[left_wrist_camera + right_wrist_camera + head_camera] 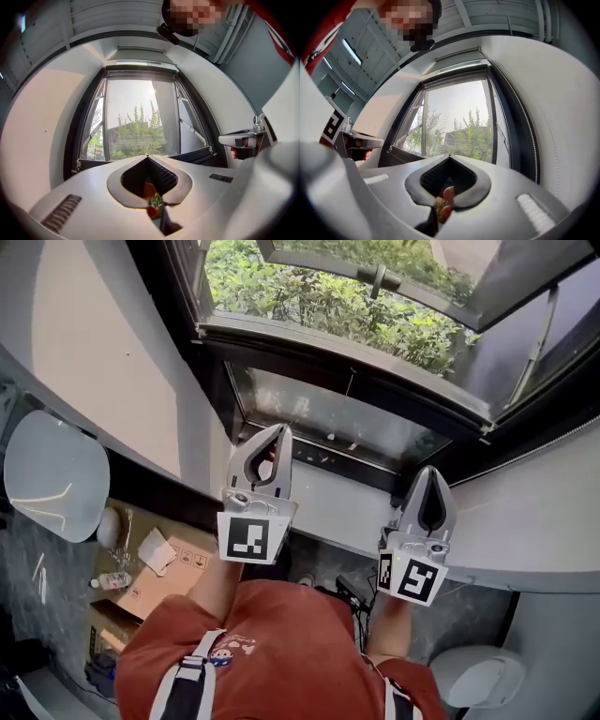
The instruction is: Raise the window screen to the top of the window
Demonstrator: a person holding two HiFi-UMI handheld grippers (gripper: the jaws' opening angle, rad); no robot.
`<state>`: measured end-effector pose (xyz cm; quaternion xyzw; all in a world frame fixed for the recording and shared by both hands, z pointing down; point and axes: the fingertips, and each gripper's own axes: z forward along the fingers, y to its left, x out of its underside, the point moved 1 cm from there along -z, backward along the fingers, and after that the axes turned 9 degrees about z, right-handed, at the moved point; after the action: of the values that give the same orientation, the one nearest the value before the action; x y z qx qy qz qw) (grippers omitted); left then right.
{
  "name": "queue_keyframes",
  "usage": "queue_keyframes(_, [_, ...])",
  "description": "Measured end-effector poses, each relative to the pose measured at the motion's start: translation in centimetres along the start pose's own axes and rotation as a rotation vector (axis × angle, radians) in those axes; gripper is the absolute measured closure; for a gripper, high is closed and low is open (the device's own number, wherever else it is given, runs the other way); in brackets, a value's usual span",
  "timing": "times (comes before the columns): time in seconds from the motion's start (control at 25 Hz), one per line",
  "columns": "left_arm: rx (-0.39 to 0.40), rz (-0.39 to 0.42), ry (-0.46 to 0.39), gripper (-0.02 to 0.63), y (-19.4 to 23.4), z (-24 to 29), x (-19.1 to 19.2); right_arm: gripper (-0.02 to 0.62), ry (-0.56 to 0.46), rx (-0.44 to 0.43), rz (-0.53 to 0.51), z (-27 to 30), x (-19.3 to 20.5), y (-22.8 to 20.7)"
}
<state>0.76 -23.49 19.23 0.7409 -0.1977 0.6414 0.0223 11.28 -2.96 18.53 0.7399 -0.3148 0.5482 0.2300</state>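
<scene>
The window [328,423] lies ahead, with a dark frame above a white sill [323,502]. Its dark lower rail [347,357] runs across, and a thin cord [350,382] hangs from it. In the left gripper view the pane [138,122] looks hazy, with a roller housing [140,63] along the top. I cannot tell where the screen's edge sits. My left gripper [278,429] and right gripper [428,471] point at the window above the sill. Both are shut and empty, apart from the frame. The tips of the left gripper [147,155] and the right gripper [449,156] meet.
A beaded cord [529,136] hangs down the right side of the frame. The outer casement [525,343] stands open over green shrubs. On the floor below are cardboard boxes [164,568], a white round seat [56,474] at left and a white object [478,676] at lower right.
</scene>
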Motion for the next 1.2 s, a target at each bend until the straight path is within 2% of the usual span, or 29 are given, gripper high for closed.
queue_keyframes(0.48, [0.059, 0.004, -0.023, 0.601, 6.0, 7.3, 2.4, 0.586, 0.027, 0.050, -0.080, 8.6, 1.5, 2.6])
queue_keyframes(0.64, [0.085, 0.019, -0.043, 0.601, 6.6, 9.0, 2.7, 0.586, 0.034, 0.063, -0.102, 10.0, 1.7, 2.9])
queue_keyframes(0.84, [0.095, -0.028, -0.039, 0.601, 6.0, 10.2, 3.2, 0.586, 0.044, 0.068, -0.107, 10.8, 2.2, 2.2])
queue_keyframes(1.08, [0.098, 0.083, 0.003, 0.601, 5.2, 11.3, 3.5, 0.586, 0.049, 0.033, -0.116, 11.2, 2.8, 0.7])
queue_keyframes(1.2, [0.088, 0.124, -0.006, 0.600, 5.4, 11.7, 3.4, 0.586, 0.077, 0.004, -0.154, 11.4, 3.3, 0.3])
